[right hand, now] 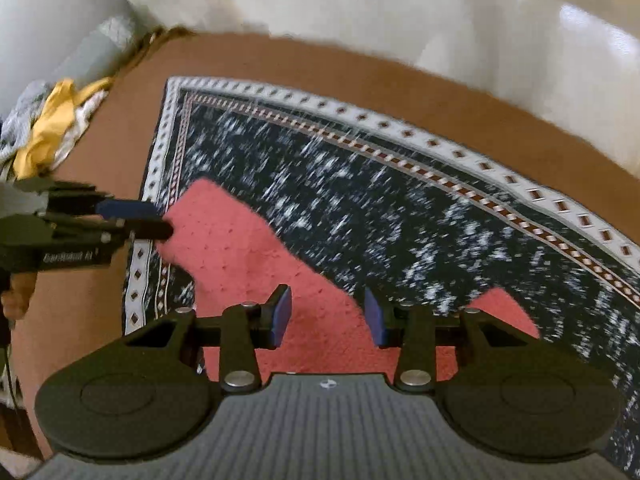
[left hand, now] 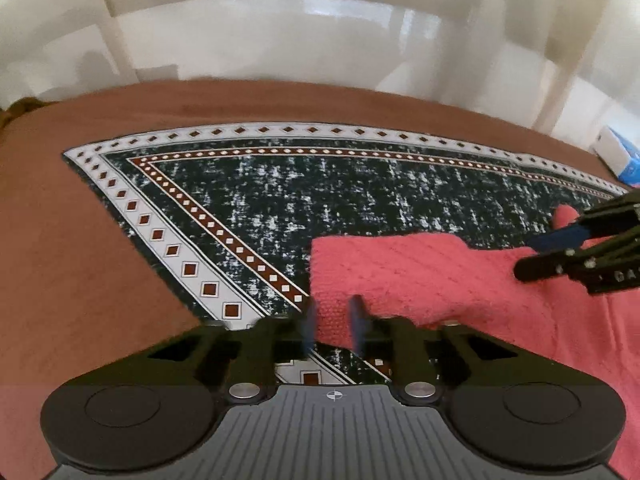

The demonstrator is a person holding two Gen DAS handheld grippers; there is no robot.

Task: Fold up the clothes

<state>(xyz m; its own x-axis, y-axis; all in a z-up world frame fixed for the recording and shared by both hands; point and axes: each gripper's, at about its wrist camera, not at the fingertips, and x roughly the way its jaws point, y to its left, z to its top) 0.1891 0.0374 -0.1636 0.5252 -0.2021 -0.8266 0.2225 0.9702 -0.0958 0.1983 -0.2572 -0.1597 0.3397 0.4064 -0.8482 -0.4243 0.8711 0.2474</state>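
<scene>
A pink knitted garment (left hand: 404,276) lies on a black-and-white patterned cloth (left hand: 300,196) spread over a brown surface. My left gripper (left hand: 334,326) has its jaws close together around the garment's near left corner, and pink fabric sits between the blue pads. In the right wrist view the left gripper (right hand: 160,220) meets the pink garment (right hand: 248,248) at its far left corner. My right gripper (right hand: 326,316) is open above the garment's middle, with nothing between its pads. It also shows in the left wrist view (left hand: 536,256) at the right, over the garment.
A brown surface (left hand: 72,240) lies under the patterned cloth. A heap of yellow and grey clothes (right hand: 52,124) sits at the far left edge. A blue and white box (left hand: 620,156) is at the far right. White glossy furniture (left hand: 320,40) stands behind.
</scene>
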